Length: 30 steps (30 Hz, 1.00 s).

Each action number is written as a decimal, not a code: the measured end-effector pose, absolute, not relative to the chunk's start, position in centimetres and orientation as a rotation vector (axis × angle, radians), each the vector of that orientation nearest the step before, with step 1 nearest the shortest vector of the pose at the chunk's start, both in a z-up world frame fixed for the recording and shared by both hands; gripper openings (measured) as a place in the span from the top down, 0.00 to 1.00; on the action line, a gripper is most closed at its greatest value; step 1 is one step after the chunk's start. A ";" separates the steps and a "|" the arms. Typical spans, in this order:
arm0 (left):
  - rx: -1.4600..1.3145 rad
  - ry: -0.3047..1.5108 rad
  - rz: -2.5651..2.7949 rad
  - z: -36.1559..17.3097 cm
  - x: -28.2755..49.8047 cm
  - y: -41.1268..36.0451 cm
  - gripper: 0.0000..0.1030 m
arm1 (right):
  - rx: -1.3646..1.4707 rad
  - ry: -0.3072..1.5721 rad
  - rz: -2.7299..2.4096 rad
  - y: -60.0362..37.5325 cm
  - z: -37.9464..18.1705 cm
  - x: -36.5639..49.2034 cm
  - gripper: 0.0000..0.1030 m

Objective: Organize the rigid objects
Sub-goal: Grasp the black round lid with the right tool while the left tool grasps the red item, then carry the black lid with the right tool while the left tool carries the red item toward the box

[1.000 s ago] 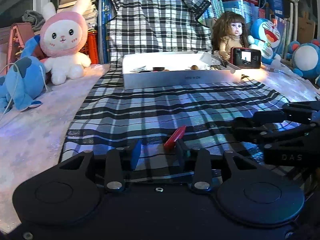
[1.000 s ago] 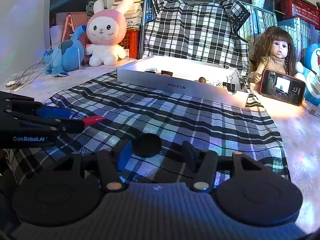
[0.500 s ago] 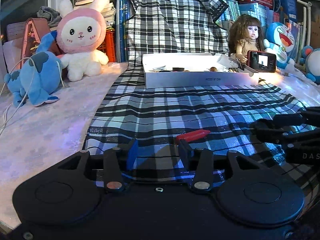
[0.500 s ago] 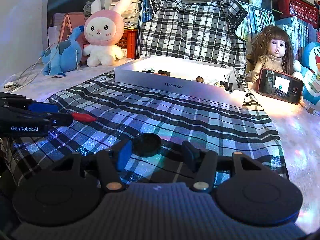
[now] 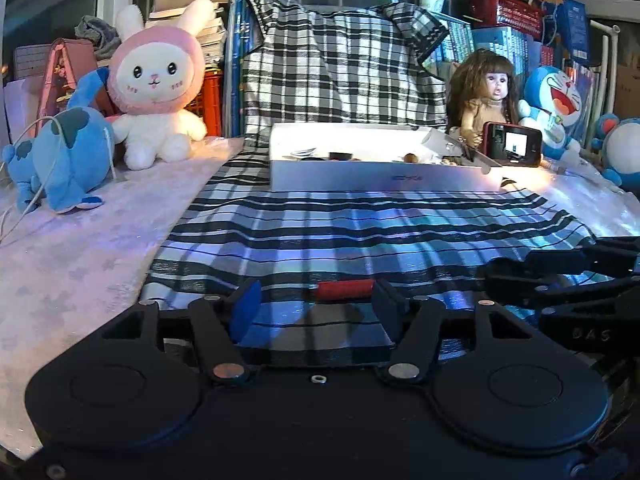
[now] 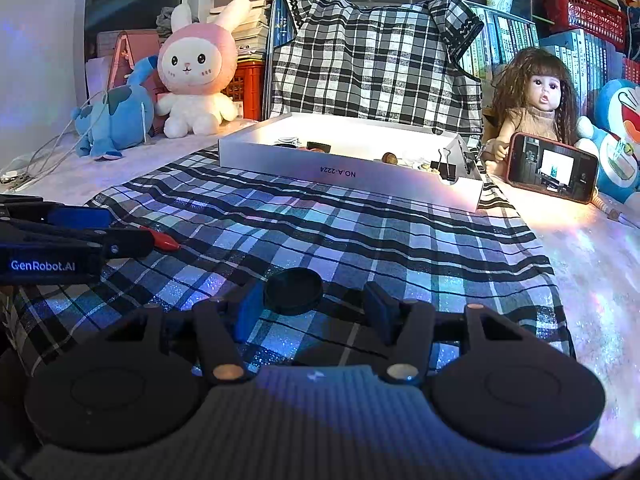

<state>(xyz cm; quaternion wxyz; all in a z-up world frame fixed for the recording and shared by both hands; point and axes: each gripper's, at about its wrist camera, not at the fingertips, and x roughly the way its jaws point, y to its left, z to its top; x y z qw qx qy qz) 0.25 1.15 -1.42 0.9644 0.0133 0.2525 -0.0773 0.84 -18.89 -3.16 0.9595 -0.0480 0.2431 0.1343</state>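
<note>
A small red stick-like object (image 5: 345,289) lies crosswise on the plaid cloth (image 5: 360,224), just ahead of and between my left gripper's open fingers (image 5: 316,306); it also shows in the right wrist view (image 6: 162,241). A black round disc (image 6: 293,290) lies on the cloth between my right gripper's open fingers (image 6: 314,308), close to the blue left pad. A white box (image 6: 360,176) holding several small items stands at the far end of the cloth; it also shows in the left wrist view (image 5: 384,176).
A pink-hooded bunny plush (image 5: 156,92) and a blue plush (image 5: 60,160) sit at the back left. A doll (image 5: 488,100), a red phone (image 5: 512,144) and Doraemon toys (image 5: 556,100) stand at the back right. My right gripper (image 5: 568,280) lies beside my left.
My left gripper has drawn back and turned, so the red object now lies crosswise between its fingers. The fingers stand wider apart. My right gripper has barely moved around the black disc.
</note>
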 end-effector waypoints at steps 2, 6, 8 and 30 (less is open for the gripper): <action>0.025 0.511 -0.165 -1.5 0.3 0.6 0.42 | -0.097 0.493 0.271 -18.9 -3.2 0.8 0.34; 0.016 0.517 -0.169 -1.6 0.6 -0.4 0.42 | -0.095 0.491 0.265 -18.9 -3.2 0.8 0.34; 0.009 0.524 -0.159 -1.8 0.9 -0.6 0.42 | -0.091 0.490 0.255 -18.9 -3.2 0.8 0.34; 0.020 0.520 -0.132 -2.7 1.4 -1.7 0.51 | -0.055 0.476 0.128 -18.2 -3.4 0.4 0.34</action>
